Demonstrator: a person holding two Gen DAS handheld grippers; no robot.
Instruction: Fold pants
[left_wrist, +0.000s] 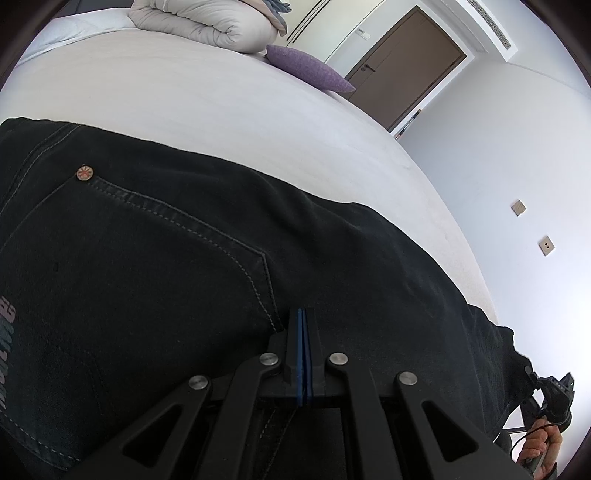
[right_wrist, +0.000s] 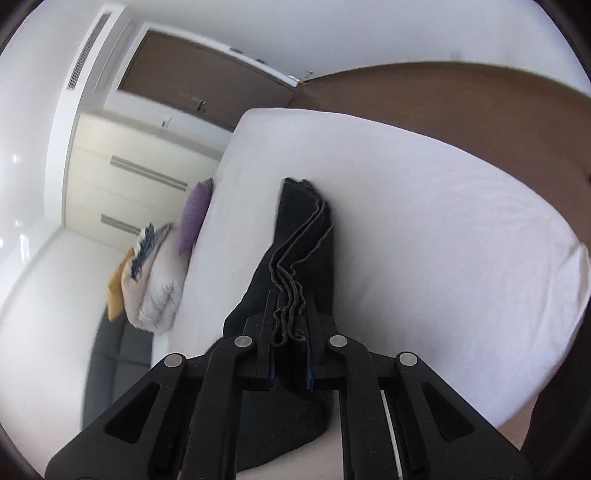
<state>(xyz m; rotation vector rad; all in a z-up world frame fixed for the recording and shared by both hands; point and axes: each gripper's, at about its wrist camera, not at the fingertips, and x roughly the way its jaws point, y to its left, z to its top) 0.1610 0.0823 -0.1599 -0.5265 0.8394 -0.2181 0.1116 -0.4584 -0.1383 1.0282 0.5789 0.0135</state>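
Pale printed lettering runs along one edge of the black denim pants (left_wrist: 166, 266), cut off by the frame and too dark to read. Beside a stitched back pocket sits a copper rivet (left_wrist: 84, 172). The pants lie on the white-sheeted bed (left_wrist: 221, 122), their legs stretching away from the waist across the sheet. The left gripper (left_wrist: 303, 325) rests over the pocket seam, blue pads pressed together with nothing visible between them. The right gripper (right_wrist: 290, 314) clamps the stacked, grey-stitched hems (right_wrist: 288, 295).

left wrist view close over pants (left_wrist: 184, 258), facing door (left_wrist: 406, 66); right wrist view rolled; both share bed (right_wrist: 424, 203).
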